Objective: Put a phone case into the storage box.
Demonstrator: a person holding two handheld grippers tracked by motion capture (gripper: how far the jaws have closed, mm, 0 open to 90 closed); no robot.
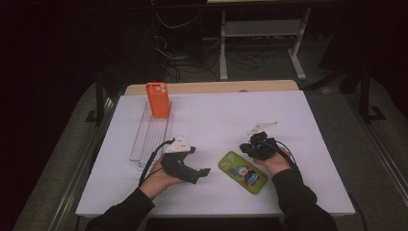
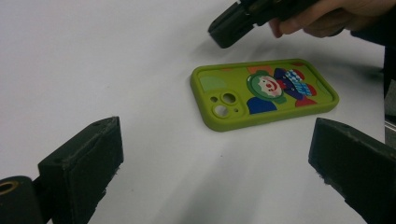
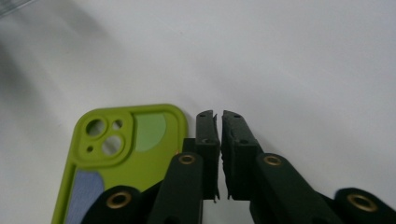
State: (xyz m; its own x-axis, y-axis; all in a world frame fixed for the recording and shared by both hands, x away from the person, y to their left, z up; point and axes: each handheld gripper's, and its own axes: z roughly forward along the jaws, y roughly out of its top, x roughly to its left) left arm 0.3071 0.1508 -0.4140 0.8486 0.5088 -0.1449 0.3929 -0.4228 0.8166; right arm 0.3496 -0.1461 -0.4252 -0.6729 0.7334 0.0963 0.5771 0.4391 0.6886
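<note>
Lying flat on the table (image 1: pixel 298 115), the lime-green clown-print phone case (image 1: pixel 243 172) sits between the wide-open left gripper (image 1: pixel 204 172) and the nearly clenched, empty right gripper (image 3: pixel 220 122)

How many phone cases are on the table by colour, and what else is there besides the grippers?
Green phone case: 1, lying flat on the white table
Orange phone case: 1, standing at the far end of the tray
Clear tray: 1
Total: 3 things
</note>
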